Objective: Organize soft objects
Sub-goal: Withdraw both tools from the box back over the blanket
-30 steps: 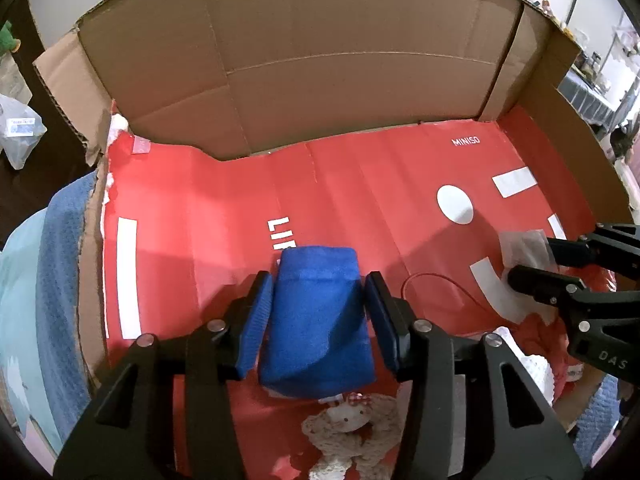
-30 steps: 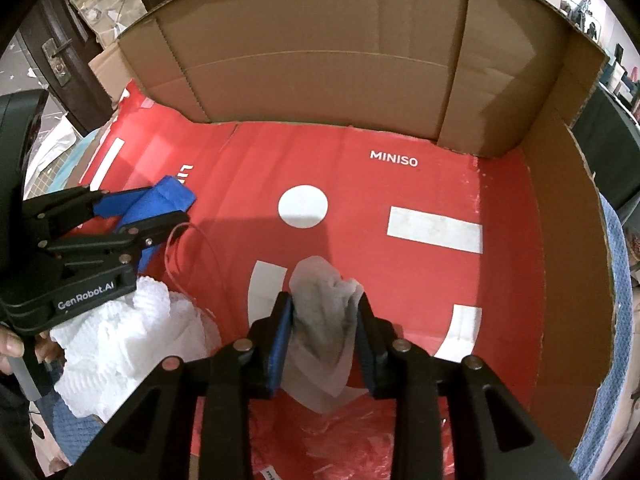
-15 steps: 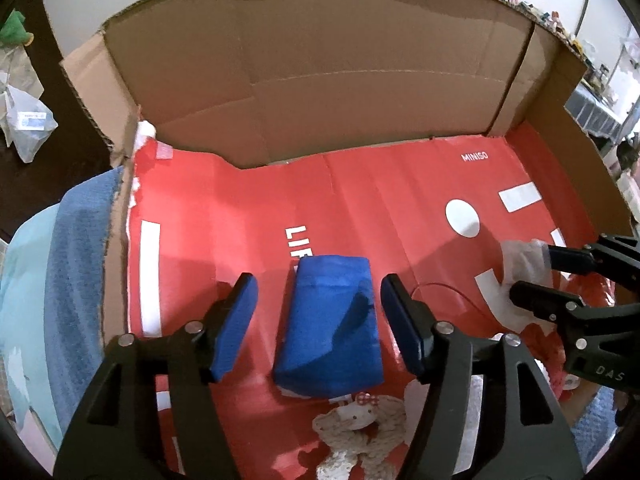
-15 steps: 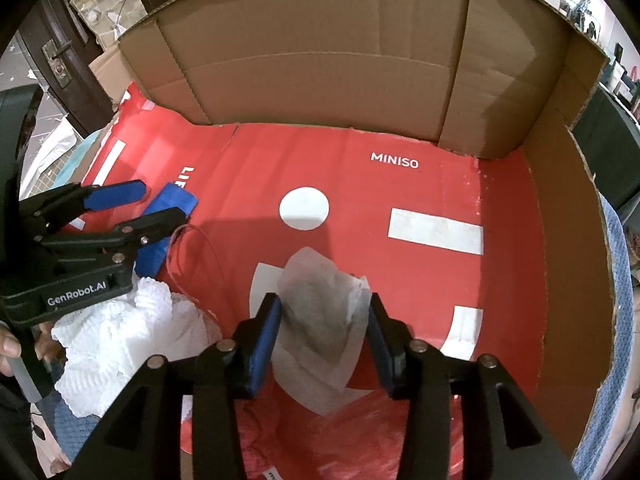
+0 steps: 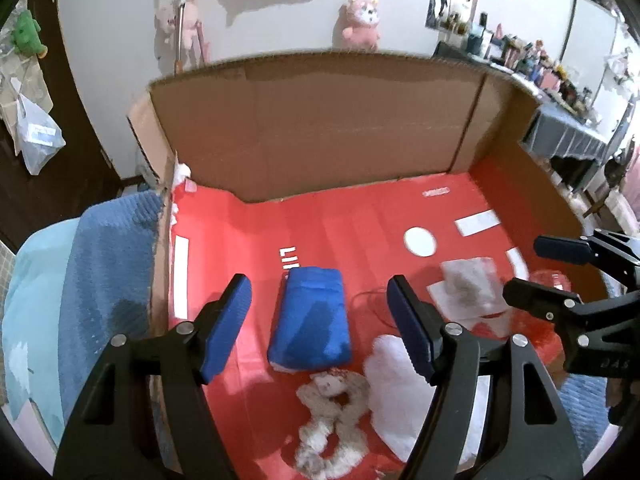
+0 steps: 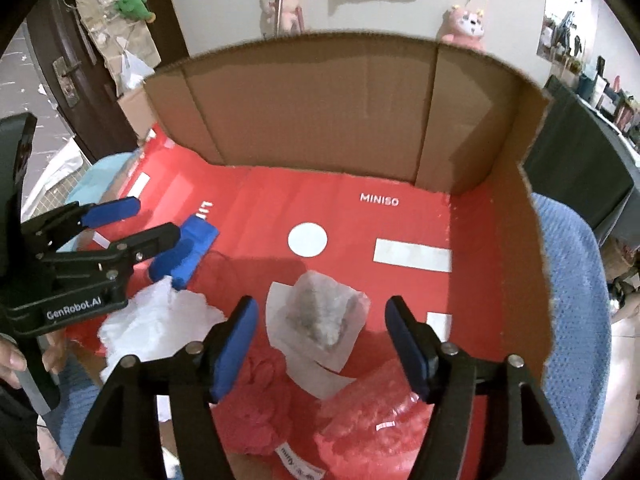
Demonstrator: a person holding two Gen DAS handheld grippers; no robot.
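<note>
A folded blue cloth lies on the red floor of the cardboard box. My left gripper hovers above it with jaws opening, pads clear of the cloth on both sides. A white packet with grey fluff inside rests on the red floor to the right. My right gripper hangs over it, jaws opening, not touching it. The blue cloth and left gripper also show in the right wrist view; the right gripper and the packet show in the left wrist view.
A white fluffy piece and a beige fuzzy scrunchie lie near the box front. Red plastic-wrapped items sit below the packet. Cardboard walls enclose the back and sides. A blue knitted blanket lies outside left, and a hand holds the left gripper.
Both grippers went from shut on their items to wide apart and rose. The blue cloth and the white packet now lie free on the red floor.
</note>
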